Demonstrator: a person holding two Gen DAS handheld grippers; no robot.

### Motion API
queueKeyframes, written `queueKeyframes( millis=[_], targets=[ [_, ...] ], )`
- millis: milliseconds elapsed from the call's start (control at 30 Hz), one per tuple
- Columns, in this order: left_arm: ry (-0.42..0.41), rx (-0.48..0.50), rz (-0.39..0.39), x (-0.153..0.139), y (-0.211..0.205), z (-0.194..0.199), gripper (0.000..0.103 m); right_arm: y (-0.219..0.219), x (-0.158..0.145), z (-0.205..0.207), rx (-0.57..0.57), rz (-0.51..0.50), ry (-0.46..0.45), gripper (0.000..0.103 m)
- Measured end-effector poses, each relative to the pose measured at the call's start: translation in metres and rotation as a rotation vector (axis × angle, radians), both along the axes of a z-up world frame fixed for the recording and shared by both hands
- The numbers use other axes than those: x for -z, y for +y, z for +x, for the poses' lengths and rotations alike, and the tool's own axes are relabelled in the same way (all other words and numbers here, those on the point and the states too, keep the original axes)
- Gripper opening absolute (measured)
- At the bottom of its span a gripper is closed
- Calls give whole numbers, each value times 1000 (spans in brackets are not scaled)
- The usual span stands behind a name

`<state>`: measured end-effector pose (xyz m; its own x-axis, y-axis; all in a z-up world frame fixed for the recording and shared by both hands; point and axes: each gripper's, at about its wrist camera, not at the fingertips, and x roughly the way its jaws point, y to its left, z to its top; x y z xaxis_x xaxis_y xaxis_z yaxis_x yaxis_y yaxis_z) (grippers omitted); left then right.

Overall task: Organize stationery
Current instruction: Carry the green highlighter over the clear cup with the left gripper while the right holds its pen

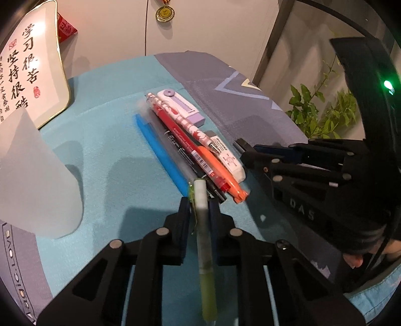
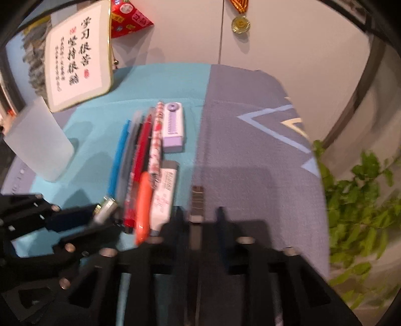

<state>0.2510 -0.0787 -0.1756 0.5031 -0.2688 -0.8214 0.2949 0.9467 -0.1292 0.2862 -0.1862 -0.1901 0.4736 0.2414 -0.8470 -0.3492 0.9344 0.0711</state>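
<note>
Saw a frosted cup (image 1: 32,175) well to the left of the pen row (image 1: 190,150), upright on the teal-and-grey cloth (image 1: 100,140). Noted a framed calligraphy print (image 1: 32,67) behind and left of the row, leaning back against the wall. Spotted a gold medal (image 1: 164,13) hanging on the wall behind the row.

Counted within the row, left to right: a blue pen (image 1: 160,153), a clear grey pen (image 1: 173,150), a red pen (image 1: 180,135), an orange pen (image 1: 220,173) and a pink patterned pen (image 1: 180,117), all lying side by side and touching or overlapping. Found a purple correction tape (image 1: 183,105) just beside the far right end of the row, and a white eraser (image 1: 229,160) touching the near right end.

Found the left gripper (image 1: 199,208) at the near end of the row, clamped on a green-and-white pen (image 1: 204,225) that pointed at the row, its white tip just over the blue pen's end.

Found the right gripper (image 1: 244,148) just right of the row by the white eraser, apparently closed on a dark pen (image 2: 196,208) held above the grey cloth; blurred in its own camera.

Glimpsed a leafy plant (image 1: 323,112) well right of the row, beyond the table edge.
</note>
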Motion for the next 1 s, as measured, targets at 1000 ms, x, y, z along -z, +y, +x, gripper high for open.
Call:
queueKeyframes(
  millis=[1000],
  targets=[
    [-290,-78,-96,-97,41,-80,10,-16,-107,-100,40,223,-292,12]
  ],
)
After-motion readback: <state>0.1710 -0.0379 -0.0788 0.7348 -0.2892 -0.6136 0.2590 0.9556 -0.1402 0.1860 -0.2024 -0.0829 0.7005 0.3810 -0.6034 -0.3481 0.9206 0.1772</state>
